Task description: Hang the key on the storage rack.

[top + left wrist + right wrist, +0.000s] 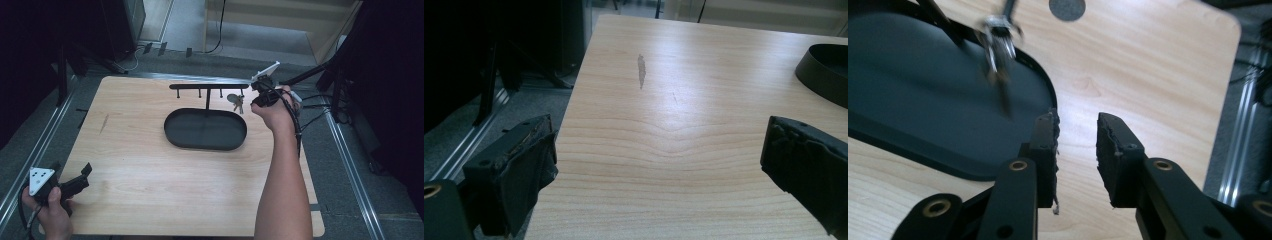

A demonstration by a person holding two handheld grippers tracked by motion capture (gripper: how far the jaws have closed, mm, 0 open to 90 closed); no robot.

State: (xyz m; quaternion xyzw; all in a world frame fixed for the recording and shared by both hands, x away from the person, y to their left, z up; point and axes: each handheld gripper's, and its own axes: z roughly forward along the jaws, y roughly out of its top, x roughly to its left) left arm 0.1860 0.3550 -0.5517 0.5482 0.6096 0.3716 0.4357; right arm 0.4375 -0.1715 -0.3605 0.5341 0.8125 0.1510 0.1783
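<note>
A black oval tray lies in the middle of the wooden table, and a thin post on it carries a black hook bar. A bunch of keys hangs from a hook near the bar's right end. My right gripper is just right of the keys at about their height. In the right gripper view its jaws stand a little apart with nothing between them, while the keys hang blurred above the tray. My left gripper rests open at the table's near left corner, its jaws wide apart over bare wood.
The table has a small scuff mark on its left part. Metal rails run along the floor on both sides, and dark stands and cables crowd the right side beyond the table edge. Part of the tray's rim lies off to the right in the left gripper view.
</note>
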